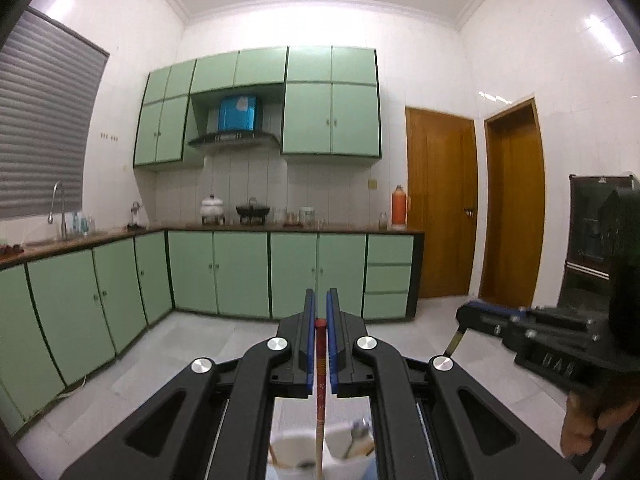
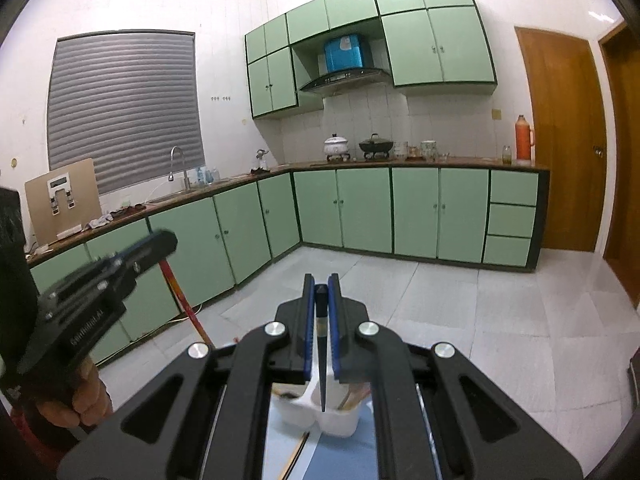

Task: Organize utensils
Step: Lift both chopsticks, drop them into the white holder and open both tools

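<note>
My left gripper [image 1: 320, 312] is shut on a red-topped wooden chopstick [image 1: 320, 384] that hangs down toward a white two-compartment utensil holder [image 1: 298, 452] below it. My right gripper [image 2: 320, 292] is shut on a black chopstick [image 2: 321, 360] that points down into the same white holder [image 2: 320, 412], where wooden utensils stand in the compartments. The right gripper shows in the left wrist view [image 1: 466, 314], with the dark chopstick under it. The left gripper shows in the right wrist view [image 2: 160, 246], with the red chopstick [image 2: 180, 300] slanting down.
A blue mat [image 2: 344, 456] lies under the holder, with another chopstick [image 2: 296, 452] lying on it. Green kitchen cabinets [image 1: 240, 272] and a counter with pots, jars and an orange thermos [image 1: 399, 206] run along the far walls. Brown doors [image 1: 440, 208] stand at right.
</note>
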The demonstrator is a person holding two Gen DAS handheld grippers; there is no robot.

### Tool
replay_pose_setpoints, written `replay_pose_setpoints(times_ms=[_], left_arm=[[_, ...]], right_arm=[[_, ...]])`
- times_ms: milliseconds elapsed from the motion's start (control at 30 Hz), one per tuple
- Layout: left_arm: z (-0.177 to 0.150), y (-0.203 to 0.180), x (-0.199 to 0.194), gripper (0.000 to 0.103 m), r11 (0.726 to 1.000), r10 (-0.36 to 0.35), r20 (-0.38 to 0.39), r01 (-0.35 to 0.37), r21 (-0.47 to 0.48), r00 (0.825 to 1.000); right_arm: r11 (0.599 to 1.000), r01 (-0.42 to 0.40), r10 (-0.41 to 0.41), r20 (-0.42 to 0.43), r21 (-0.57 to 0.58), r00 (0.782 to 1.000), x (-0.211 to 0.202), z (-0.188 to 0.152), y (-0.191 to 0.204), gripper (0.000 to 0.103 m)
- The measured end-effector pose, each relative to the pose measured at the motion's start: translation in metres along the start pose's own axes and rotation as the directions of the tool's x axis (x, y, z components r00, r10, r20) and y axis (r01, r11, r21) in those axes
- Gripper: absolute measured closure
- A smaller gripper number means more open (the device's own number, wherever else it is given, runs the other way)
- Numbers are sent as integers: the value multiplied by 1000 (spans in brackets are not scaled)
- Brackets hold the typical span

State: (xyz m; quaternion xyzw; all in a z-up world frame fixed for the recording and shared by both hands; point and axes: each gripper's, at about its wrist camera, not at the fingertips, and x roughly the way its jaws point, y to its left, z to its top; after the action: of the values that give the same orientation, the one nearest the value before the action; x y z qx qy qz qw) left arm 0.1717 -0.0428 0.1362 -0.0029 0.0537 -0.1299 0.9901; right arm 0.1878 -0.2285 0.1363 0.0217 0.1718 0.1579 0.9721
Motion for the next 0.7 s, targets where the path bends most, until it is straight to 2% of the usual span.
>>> replay_pose_setpoints(times_ms=[133, 267, 500, 700], left_arm=[[4, 1, 24, 98, 1000, 11, 33, -11, 8, 999], [-11, 3, 49, 98, 999, 29, 28, -30, 12, 999], [-54, 16, 95, 98, 998, 52, -72, -53, -14, 996], [-79, 26, 113, 98, 998, 62, -139, -65, -18, 988]], right_arm=[[1000, 6, -6, -12, 4, 1000, 25, 5, -9, 97], [1000, 18, -18, -41, -2, 999, 56, -3, -15, 97], [1000, 28, -27, -113, 12, 993, 99, -32, -23, 97], [999, 23, -19, -160, 27, 987, 117, -50, -25, 97]])
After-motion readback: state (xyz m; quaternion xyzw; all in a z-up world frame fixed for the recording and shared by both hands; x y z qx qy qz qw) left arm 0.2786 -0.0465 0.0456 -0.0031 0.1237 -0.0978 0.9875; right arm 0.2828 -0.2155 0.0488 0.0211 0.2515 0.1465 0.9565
